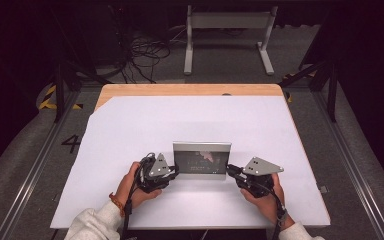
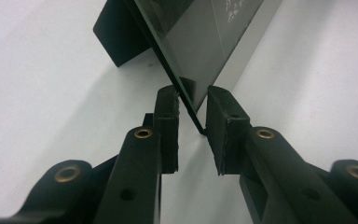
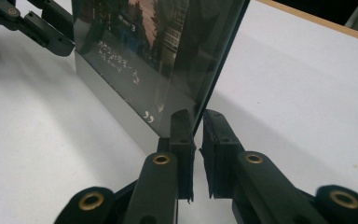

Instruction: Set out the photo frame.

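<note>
Silver photo frame [image 1: 202,146] between both grippers' fingers [image 2: 168,107]

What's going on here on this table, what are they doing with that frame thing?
A person holds a two-jaw gripper in each hand at a white-covered table. Between them stands a picture frame with a dark photo and a silver border, upright on the table. The left gripper pinches the frame's one side edge and the right gripper pinches the other, so the frame is gripped from both sides and rests on the table.
</note>
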Demonstrator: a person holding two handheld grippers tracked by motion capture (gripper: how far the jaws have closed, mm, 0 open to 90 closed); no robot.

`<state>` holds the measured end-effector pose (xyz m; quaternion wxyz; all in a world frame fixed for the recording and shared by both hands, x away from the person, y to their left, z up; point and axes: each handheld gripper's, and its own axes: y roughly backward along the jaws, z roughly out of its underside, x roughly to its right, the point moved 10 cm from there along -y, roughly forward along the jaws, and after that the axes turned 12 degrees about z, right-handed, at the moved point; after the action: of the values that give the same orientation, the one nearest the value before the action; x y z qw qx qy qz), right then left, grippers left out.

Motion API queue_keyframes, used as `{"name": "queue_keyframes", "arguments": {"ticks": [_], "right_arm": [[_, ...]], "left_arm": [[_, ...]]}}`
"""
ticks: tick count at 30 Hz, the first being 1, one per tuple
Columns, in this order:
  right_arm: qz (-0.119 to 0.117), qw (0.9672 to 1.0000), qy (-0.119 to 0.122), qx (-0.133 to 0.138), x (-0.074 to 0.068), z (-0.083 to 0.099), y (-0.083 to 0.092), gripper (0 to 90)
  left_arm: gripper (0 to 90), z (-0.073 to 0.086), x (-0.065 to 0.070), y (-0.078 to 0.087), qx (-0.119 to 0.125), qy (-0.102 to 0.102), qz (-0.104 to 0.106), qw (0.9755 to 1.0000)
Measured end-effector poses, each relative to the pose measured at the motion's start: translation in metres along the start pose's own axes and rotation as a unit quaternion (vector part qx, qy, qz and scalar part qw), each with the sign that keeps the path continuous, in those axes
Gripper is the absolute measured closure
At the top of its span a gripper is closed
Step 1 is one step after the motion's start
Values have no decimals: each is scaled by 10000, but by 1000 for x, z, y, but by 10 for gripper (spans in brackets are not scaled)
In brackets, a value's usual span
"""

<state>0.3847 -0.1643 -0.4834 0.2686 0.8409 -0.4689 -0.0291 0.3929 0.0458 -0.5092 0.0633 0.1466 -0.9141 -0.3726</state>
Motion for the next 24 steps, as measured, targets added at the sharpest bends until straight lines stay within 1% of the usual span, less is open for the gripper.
{"name": "queue_keyframes", "arguments": {"ticks": [4, 5, 7, 9, 12, 14, 18, 20, 24], "right_arm": [[2, 9999, 109, -30, -1, 1, 4, 824], [-4, 9999, 145, -43, -1, 1, 5, 813], [0, 9998, 187, -53, -2, 1, 7, 802], [13, 9997, 255, -48, -3, 0, 9, 798], [37, 9994, 332, -59, -4, 0, 11, 774], [40, 9993, 372, -85, -5, 1, 12, 755], [21, 9988, 481, -129, -6, 6, 15, 734], [28, 9986, 501, -157, -5, 9, 17, 719], [49, 9987, 482, -184, -2, 12, 19, 681]], "left_arm": [[737, 2, 2, 3, 10, -16, -1, 10000], [726, 2, 2, 4, 15, -32, -6, 10000], [711, 4, 3, 6, -1, -130, -42, 9999], [709, 6, 4, 8, 26, -135, -22, 9999], [685, 9, 5, 11, 27, -172, -84, 9998], [669, 10, 5, 15, 87, -201, -111, 9997], [627, 14, 4, 20, 150, -149, -142, 9997], [610, 17, 4, 22, 149, -166, -142, 9997], [578, 21, 5, 25, 183, -136, -126, 9997]]}}
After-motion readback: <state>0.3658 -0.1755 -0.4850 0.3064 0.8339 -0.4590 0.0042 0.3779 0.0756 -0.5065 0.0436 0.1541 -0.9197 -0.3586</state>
